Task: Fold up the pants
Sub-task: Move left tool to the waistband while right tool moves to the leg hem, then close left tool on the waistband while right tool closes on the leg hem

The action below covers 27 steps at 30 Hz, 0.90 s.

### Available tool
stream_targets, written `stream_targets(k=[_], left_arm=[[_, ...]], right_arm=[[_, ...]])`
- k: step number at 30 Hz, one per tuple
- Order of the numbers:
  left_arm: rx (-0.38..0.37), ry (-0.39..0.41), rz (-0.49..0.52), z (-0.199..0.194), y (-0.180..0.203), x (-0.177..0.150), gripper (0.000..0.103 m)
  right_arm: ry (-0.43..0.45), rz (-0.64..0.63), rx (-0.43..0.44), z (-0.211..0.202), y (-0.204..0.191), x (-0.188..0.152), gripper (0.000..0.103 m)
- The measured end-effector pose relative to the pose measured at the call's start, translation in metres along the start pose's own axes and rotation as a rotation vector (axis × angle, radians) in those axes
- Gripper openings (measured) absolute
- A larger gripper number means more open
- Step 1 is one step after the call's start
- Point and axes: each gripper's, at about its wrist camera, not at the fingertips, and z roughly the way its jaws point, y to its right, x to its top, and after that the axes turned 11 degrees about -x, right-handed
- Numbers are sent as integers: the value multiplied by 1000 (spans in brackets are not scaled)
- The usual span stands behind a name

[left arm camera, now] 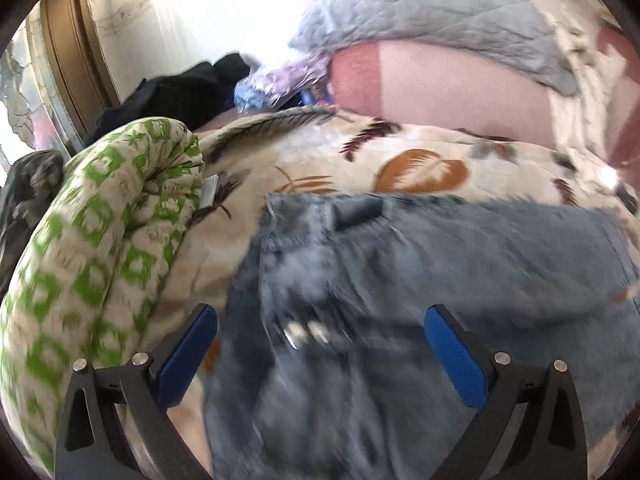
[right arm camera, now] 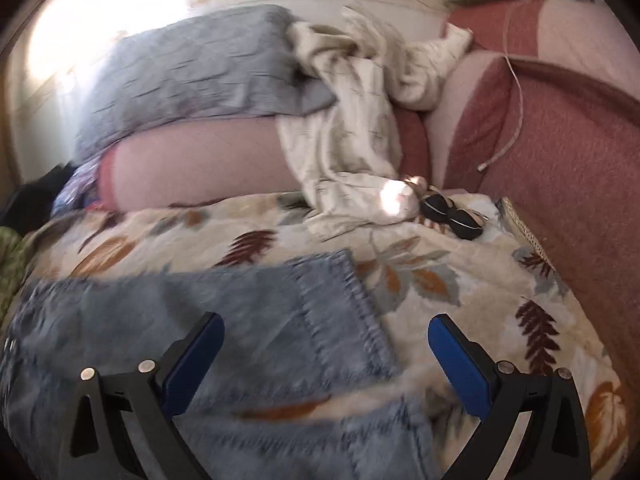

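Two pillows [right arm camera: 192,80] head the leaf-print blanket [right arm camera: 440,280] under jeans [right arm camera: 200,320].

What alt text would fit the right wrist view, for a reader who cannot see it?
The open right gripper hovers over blurred blue jeans spread on a leaf-print blanket, holding nothing. Behind lie a grey pillow, a crumpled cream cloth, dark sunglasses and a white cable on a red cushion.
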Motion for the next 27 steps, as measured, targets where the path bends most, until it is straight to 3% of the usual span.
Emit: stream_targets(k=[3,6,11,17,18,22,26,27], left_arm=[[-14,-68,-53,31,-25,29,103],[10,-118,-74,61,-38,47,103],[-22,-184,-191,106,-63,74,103],[-57,-201,-280,135,-73,82,103],[-64,-209,-280,138,-73,83,99],[-130,-239,-289,153,-68,82,65],[-109,-237,-250,163,-62,87,48],[-125,-229,-240,163,-59,89,36]], right_arm=[[-27,73,-9,34,7,15,103],[-64,135,35,60,10,15,103],[-125,118,33,89,4,12,103],[-128,154,71,106,6,25,103],[-131,155,87,107,6,27,103],[-170,122,138,118,0,32,103],[-196,109,161,128,-1,33,103],[-205,110,168,131,0,33,103]])
